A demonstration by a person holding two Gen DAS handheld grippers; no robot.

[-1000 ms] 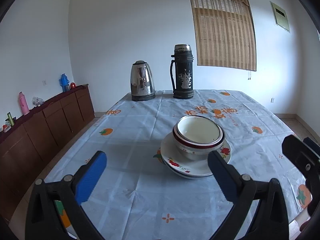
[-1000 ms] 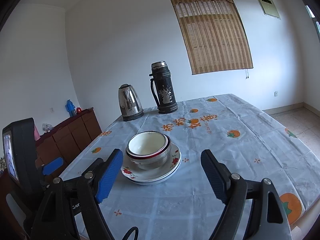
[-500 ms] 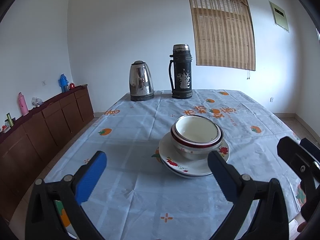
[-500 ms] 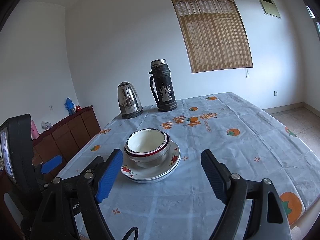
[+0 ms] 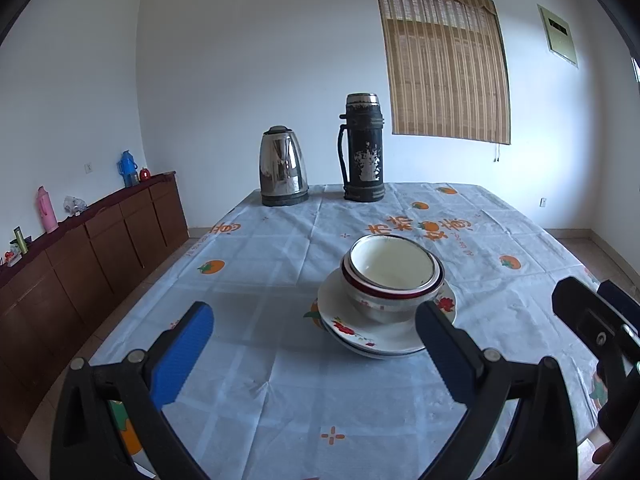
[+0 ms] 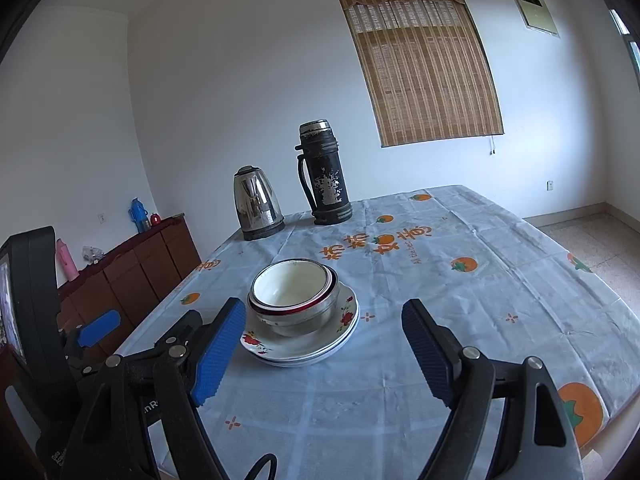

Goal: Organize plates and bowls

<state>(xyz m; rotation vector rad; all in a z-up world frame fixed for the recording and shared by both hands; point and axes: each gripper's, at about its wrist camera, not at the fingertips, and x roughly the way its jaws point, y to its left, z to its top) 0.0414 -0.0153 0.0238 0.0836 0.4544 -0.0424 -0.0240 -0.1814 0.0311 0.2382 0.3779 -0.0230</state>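
A white-walled room holds a table (image 5: 280, 400) under a pale blue cloth printed with oranges, a kettle (image 5: 283, 167) and a dark flask (image 5: 363, 148) at its far end, a bamboo blind (image 5: 444, 60) on the wall and a low brown sideboard (image 5: 92, 248) along the left. Near the table's middle the bowls (image 5: 394, 276) sit nested one inside another on top of the stacked plates (image 5: 360, 328), all in a single pile. Judging by that, the sorting looks essentially done: nothing loose lies on the cloth, and at most the pile might yet be shifted or squared up. The left gripper (image 5: 316, 354) hangs just short of the pile with its jaws spread wide and nothing between them; the right gripper (image 6: 324, 354) is likewise released and empty, the pile lying beyond its blue pads (image 6: 218, 352). Compared with a second ago, little differs: the pile, kettle and flask keep their places, both grippers hold the same wide spread, and only the framing drifts slightly, with the right gripper's body showing a touch further in at the left view's right edge.
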